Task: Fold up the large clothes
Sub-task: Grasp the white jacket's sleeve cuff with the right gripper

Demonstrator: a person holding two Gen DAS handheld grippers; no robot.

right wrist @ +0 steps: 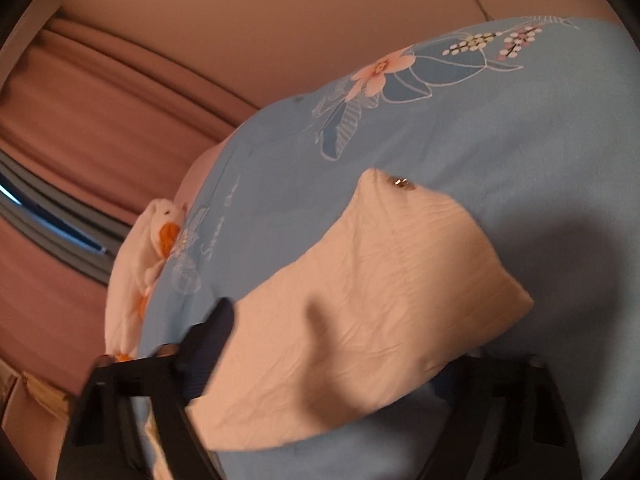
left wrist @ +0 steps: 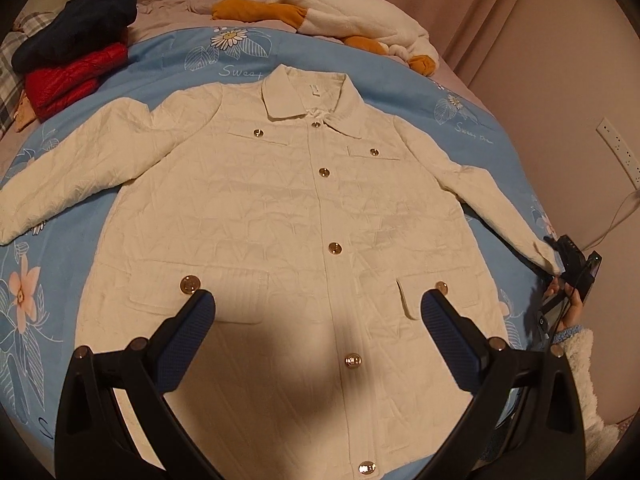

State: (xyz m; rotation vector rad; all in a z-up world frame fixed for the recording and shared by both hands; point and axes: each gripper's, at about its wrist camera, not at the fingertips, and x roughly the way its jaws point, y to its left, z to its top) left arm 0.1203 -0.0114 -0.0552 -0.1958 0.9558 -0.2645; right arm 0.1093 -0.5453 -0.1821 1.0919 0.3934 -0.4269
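A cream quilted jacket (left wrist: 280, 208) with gold buttons lies flat, front up, on a blue floral bedsheet (left wrist: 160, 60), both sleeves spread out. My left gripper (left wrist: 318, 308) hovers open and empty above the jacket's lower front. My right gripper (left wrist: 572, 264) is at the right sleeve's cuff (left wrist: 548, 254), at the bed's right edge. In the right wrist view the cuff (right wrist: 360, 300) lies across the jaws, covering the right finger; only the left finger (right wrist: 208, 344) shows. Whether the jaws grip the cuff I cannot tell.
Folded navy (left wrist: 76, 20) and red (left wrist: 68, 80) clothes are stacked at the bed's back left. A white and orange plush garment (left wrist: 340, 12) lies at the back. A wall with a socket (left wrist: 620, 152) and curtains is on the right.
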